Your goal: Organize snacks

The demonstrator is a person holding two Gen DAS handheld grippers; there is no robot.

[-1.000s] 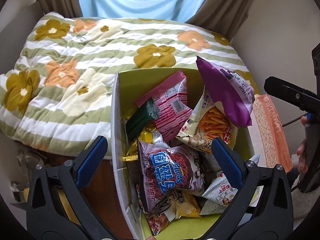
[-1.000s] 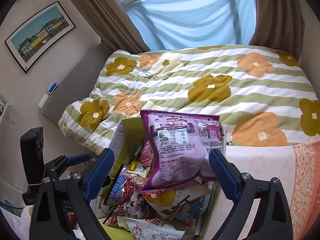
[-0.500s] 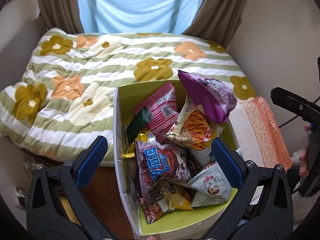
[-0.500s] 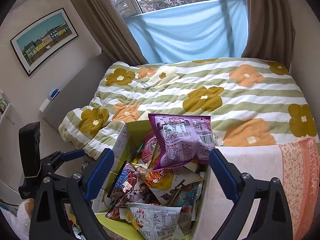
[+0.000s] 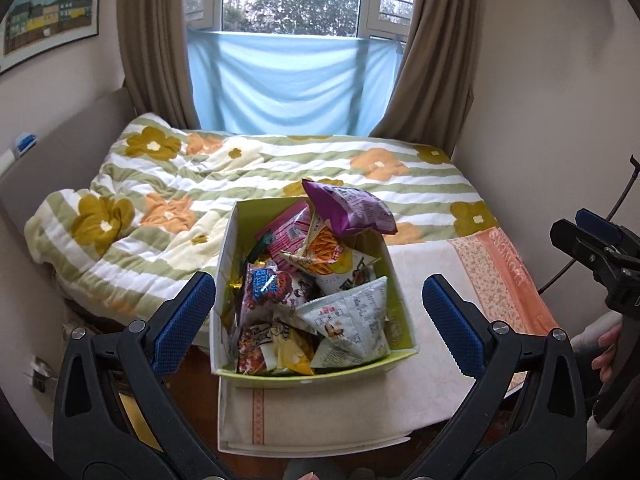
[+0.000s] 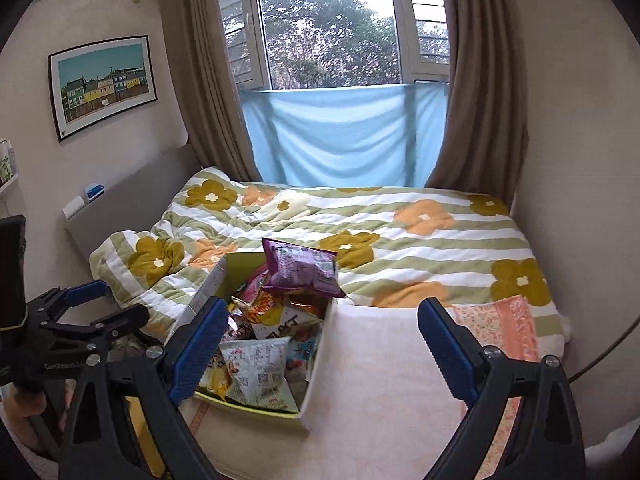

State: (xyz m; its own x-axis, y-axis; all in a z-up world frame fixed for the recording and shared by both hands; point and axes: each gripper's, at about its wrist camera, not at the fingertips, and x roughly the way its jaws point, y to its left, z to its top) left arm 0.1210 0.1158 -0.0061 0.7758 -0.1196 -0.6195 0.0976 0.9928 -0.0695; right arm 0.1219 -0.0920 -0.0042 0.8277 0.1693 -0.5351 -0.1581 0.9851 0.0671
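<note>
Box [image 5: 308, 374] full of snacks on the bed.
Purple bag [image 5: 347, 209] tops the pile; left gripper [image 5: 316, 316] and right gripper [image 6: 324, 344] both gape, empty.

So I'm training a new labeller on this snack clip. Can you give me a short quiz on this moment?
1. True or false: the purple bag sits on top of the pile, at the far end of the box.
2. Which is right? A: the left gripper holds a bag. B: both it and the right gripper are open and hold nothing. C: the right gripper holds the box.
3. Fill in: the box stands on a pale ___ at the near end of the bed.

Key: 1 true; 2 B; 3 towel.
</note>
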